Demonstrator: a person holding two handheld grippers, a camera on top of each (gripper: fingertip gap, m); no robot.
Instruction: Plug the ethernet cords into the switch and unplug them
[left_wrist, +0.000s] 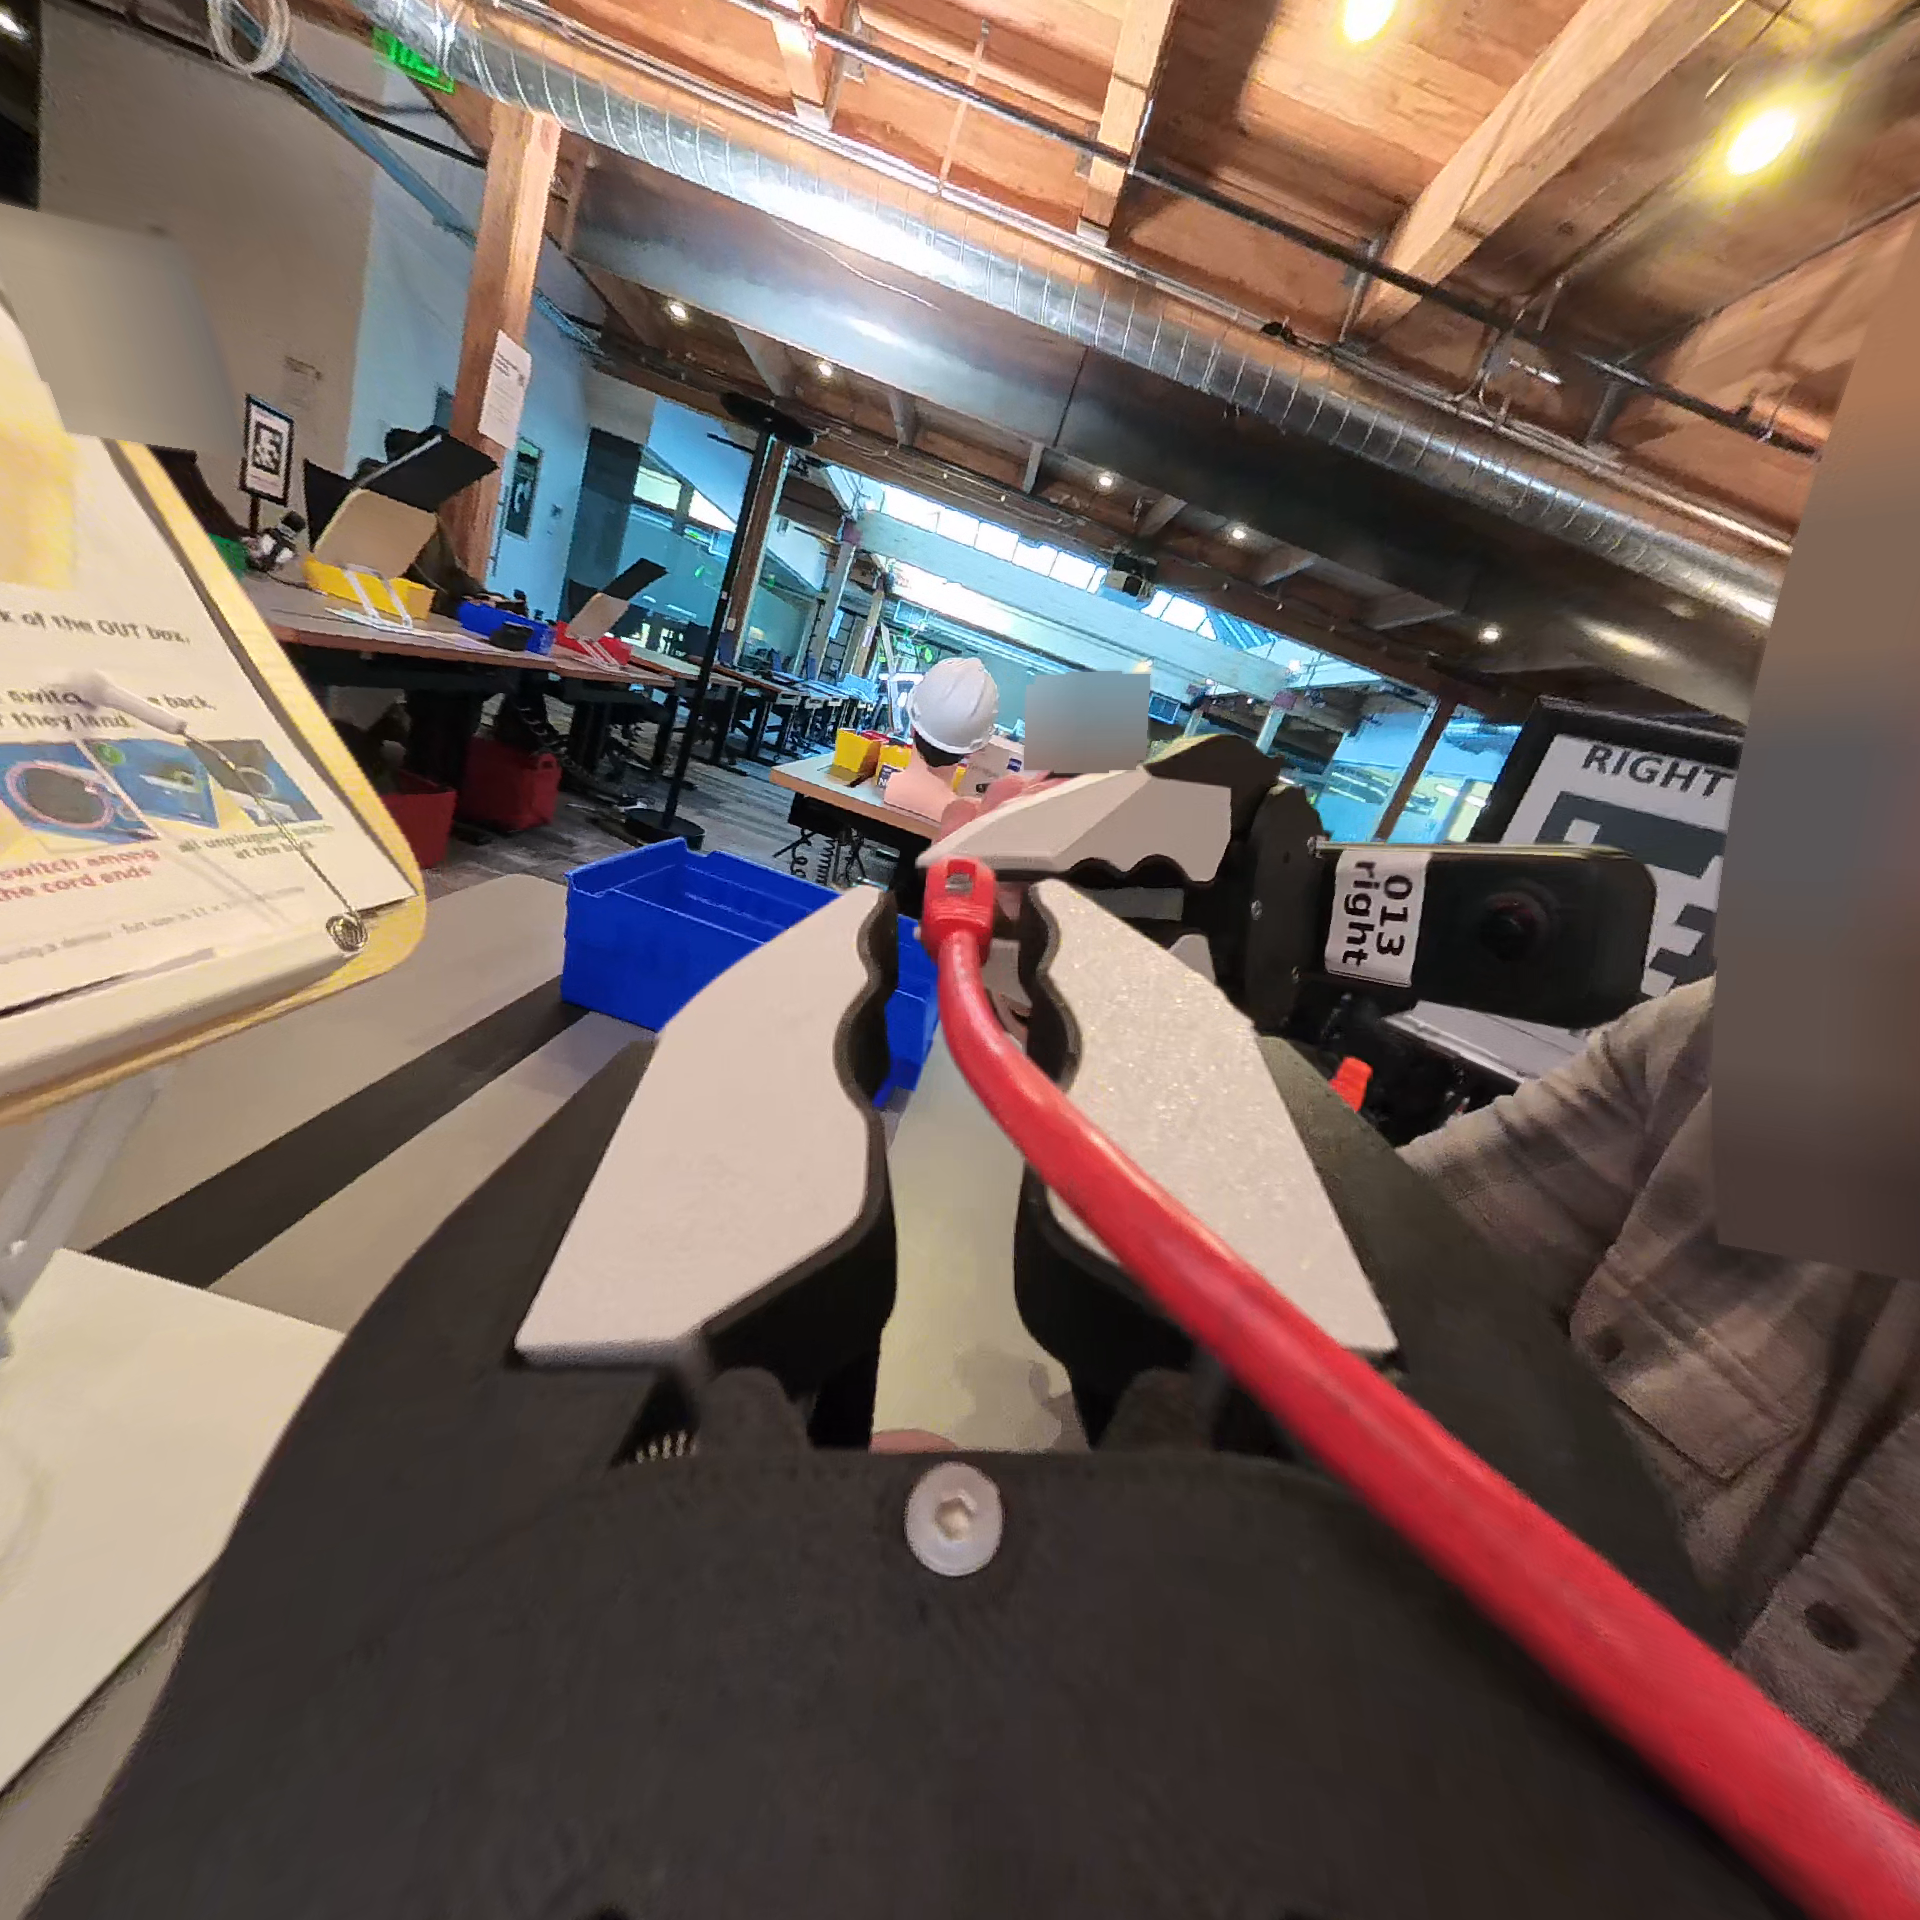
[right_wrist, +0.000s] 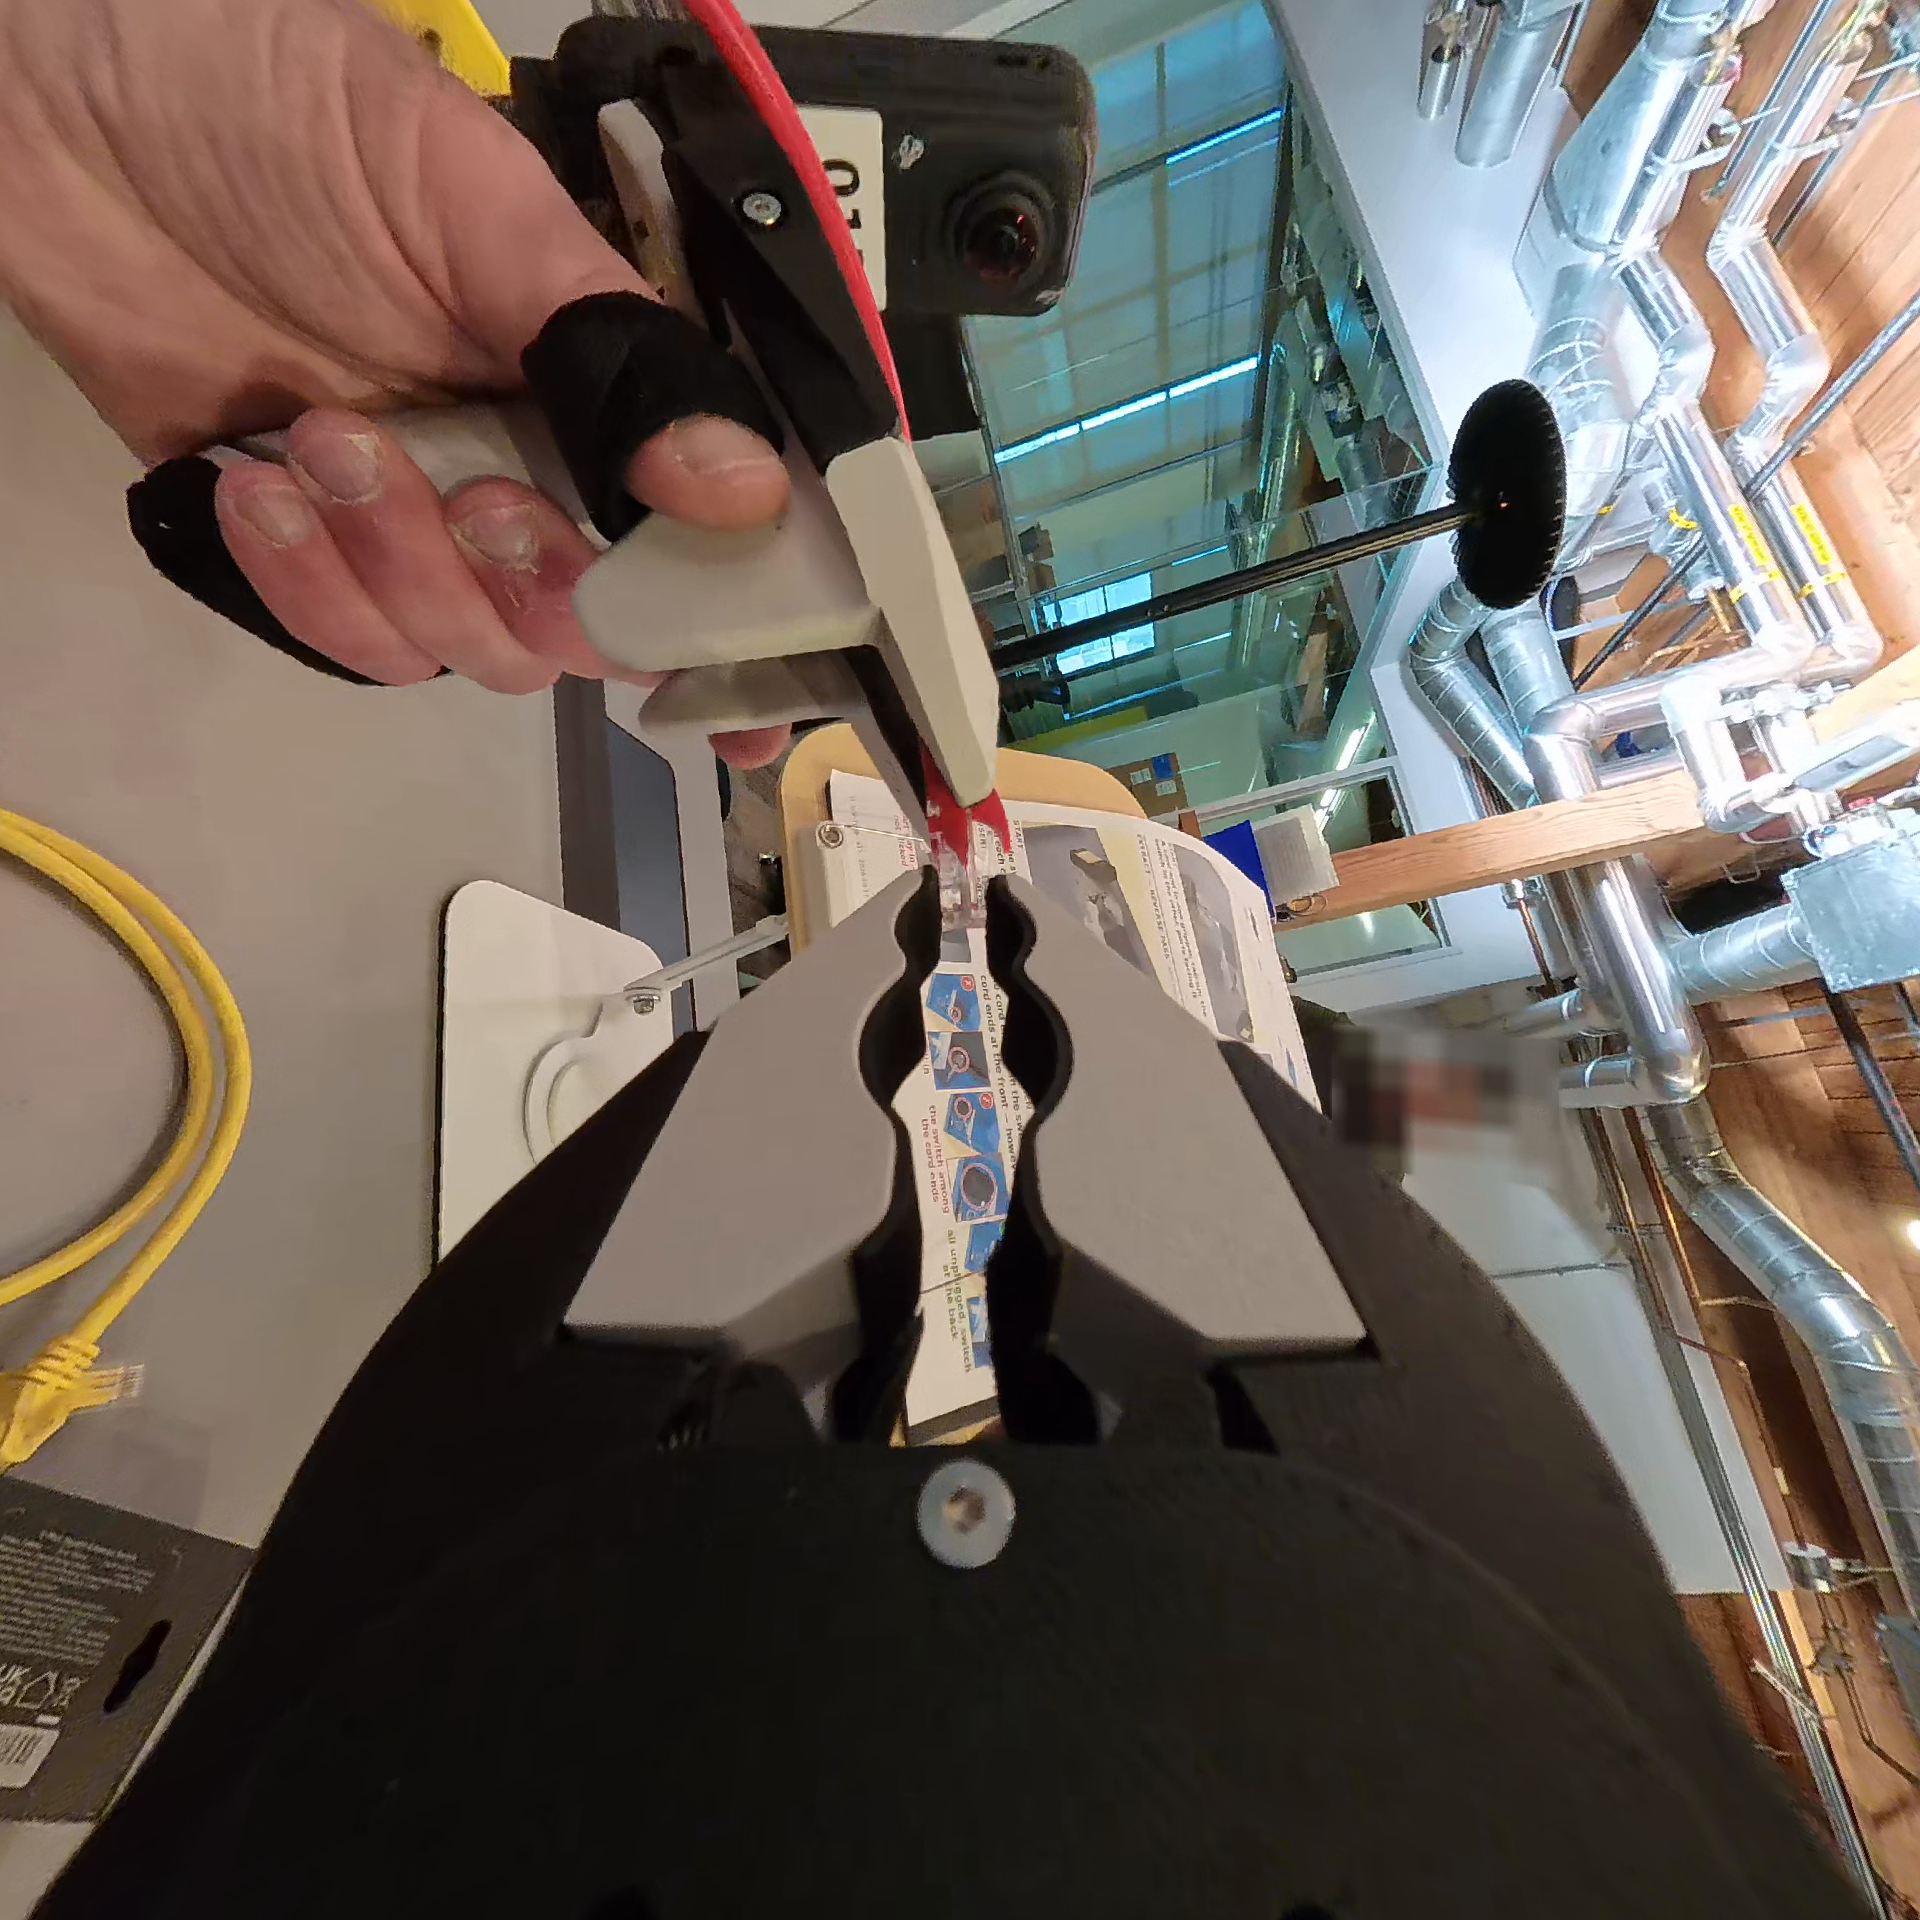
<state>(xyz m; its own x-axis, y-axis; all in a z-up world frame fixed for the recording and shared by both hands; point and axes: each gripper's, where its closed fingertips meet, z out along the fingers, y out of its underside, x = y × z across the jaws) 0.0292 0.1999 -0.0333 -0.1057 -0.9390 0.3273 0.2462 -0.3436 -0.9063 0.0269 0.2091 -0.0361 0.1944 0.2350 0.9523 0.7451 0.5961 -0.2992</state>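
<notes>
A red ethernet cord (left_wrist: 1143, 1174) runs from the lower right up between the tips of my left gripper (left_wrist: 961, 914), which is shut on its red boot. My right gripper (right_wrist: 961, 894) faces it tip to tip and is shut on the cord's clear plug (right_wrist: 958, 862). In the left wrist view the right gripper (left_wrist: 977, 862) comes in from the right. In the right wrist view the left gripper (right_wrist: 951, 800) comes in from above, held by a hand (right_wrist: 312, 312). Both are lifted off the table. I see no switch.
A yellow ethernet cord (right_wrist: 197, 1039) lies looped on the grey table (right_wrist: 312, 779), its plug (right_wrist: 42, 1382) near a black box (right_wrist: 73, 1621). An instruction sheet on a clipboard stand (left_wrist: 156, 727) is at the left. A blue bin (left_wrist: 675, 925) sits beyond the fingers. The grippers are tip to tip, or close to it.
</notes>
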